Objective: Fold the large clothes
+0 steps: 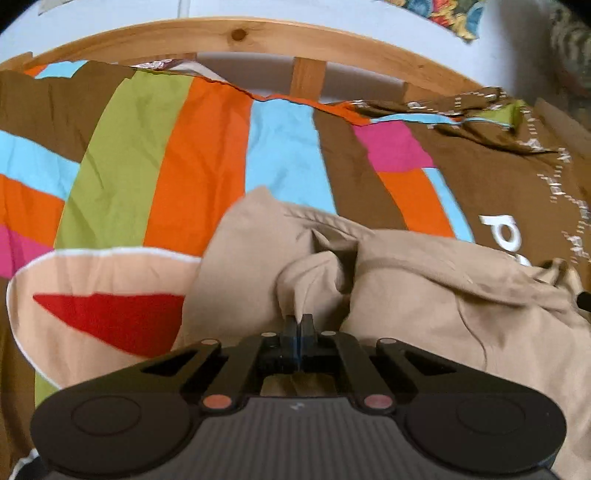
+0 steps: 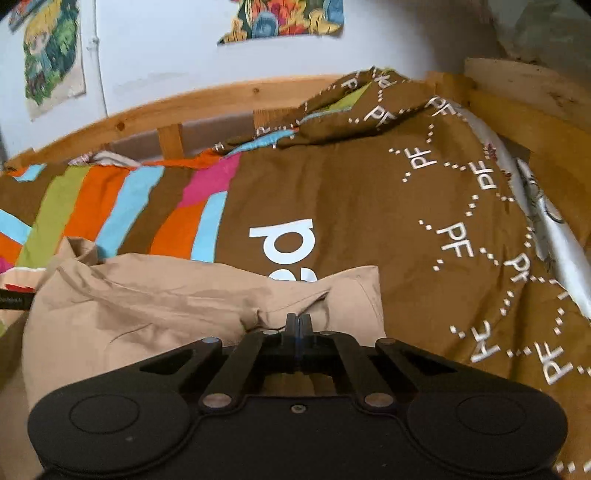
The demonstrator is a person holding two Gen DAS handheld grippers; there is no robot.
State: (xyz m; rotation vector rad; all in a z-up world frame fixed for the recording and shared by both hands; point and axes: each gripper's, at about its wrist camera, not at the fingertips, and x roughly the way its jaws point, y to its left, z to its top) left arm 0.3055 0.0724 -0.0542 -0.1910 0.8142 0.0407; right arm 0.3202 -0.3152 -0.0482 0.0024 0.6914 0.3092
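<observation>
On the bed, a tan garment gripped at two points, mid-fold.

Left to right: the striped duvet covers the bed, with a wooden rail along its far side; the garment lies bunched on the near part of the duvet. The left gripper has its fingers together, clamped on a gathered ridge of cloth near the garment's left end; the right gripper is likewise closed on a fold near the right corner, beside the duvet's white lettering. The step in hand appears to be carrying a held edge across. The next move likely calls for both grips travelling together, keeping the cloth taut, so the edge lands flat and square.
</observation>
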